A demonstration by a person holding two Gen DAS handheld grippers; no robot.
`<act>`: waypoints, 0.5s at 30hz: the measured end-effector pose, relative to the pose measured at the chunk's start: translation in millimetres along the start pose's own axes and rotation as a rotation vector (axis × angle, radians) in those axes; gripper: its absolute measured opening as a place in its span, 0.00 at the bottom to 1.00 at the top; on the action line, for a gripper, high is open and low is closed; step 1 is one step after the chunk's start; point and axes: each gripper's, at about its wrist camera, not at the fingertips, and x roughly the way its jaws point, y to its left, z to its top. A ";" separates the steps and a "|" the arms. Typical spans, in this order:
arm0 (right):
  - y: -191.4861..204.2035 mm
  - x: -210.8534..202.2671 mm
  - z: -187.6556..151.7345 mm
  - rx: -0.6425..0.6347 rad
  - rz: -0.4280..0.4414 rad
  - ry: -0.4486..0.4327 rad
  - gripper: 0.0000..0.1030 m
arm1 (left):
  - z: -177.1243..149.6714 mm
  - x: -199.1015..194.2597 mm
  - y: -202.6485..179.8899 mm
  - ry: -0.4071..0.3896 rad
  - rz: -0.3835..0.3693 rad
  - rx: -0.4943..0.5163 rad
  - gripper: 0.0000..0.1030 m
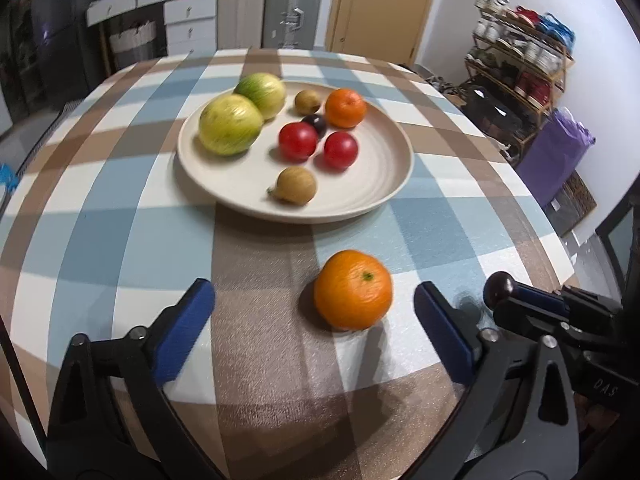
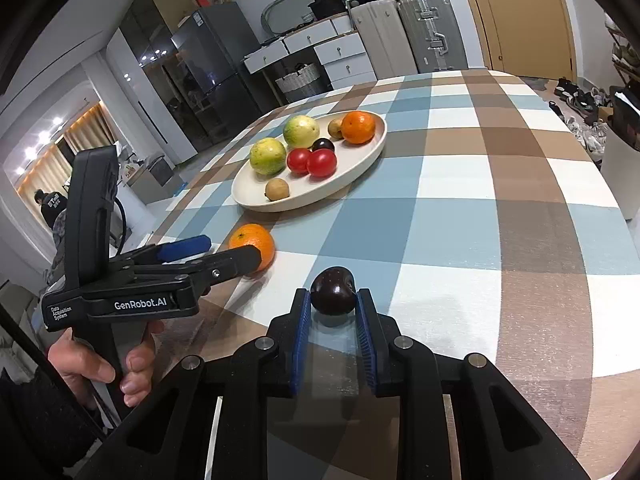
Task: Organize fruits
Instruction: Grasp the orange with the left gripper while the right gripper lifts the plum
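Evidently bound for the plate point(image 2: 362, 168), the right gripper point(image 2: 333, 308) pinches a dark plum point(image 2: 333, 290), while the left gripper point(image 1: 314, 332), jaws wide, straddles the loose orange point(image 1: 353, 289) untouched.

Two wrist fisheyes, angled down, close over table point(image 1: 260, 320).
Both facing plate point(image 1: 384, 184), sharing loose orange point(image 2: 256, 242).

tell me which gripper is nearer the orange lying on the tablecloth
Left. The left gripper has its open jaws on either side of the orange; the right gripper, off to the side, grips a dark plum.
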 end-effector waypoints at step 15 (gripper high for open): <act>7.5 0.9 7.4 -0.012 0.022 -0.021 0.23 | -3.4 -4.6 8.0 0.013 -0.165 -0.023 0.35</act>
